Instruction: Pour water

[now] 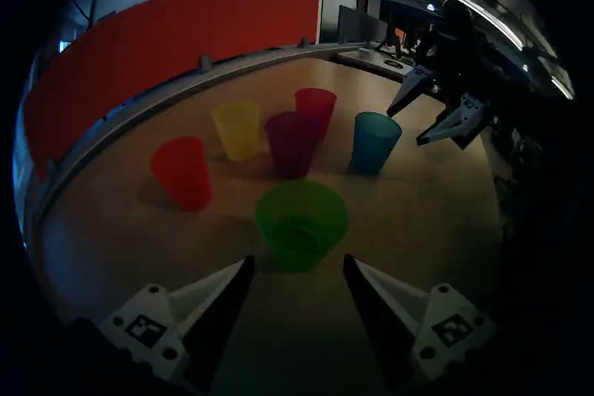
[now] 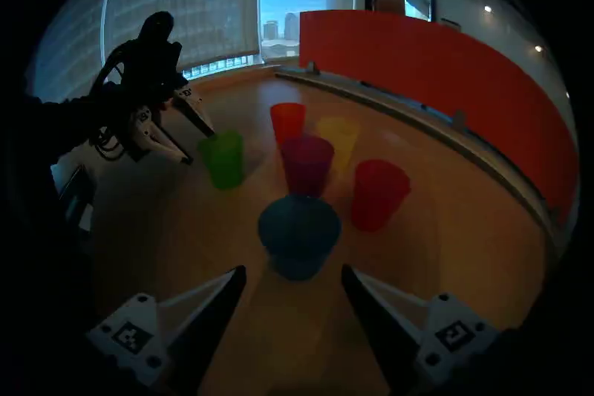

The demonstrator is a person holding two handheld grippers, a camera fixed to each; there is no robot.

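Left claw (image 1: 298, 258) hangs open just short of the green cup (image 1: 301, 224). Right claw (image 2: 292, 268), likewise open, faces the blue cup (image 2: 299, 235).

No legible text, brand or number — fiducial marker (image 1: 145, 329) on left gripper (image 1: 298, 259) carries pattern only.

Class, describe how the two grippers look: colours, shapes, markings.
The left gripper and right gripper look alike: two white wedge-shaped fingers tapering to points, with dark inner faces, and a square black-and-white marker near each finger's base.
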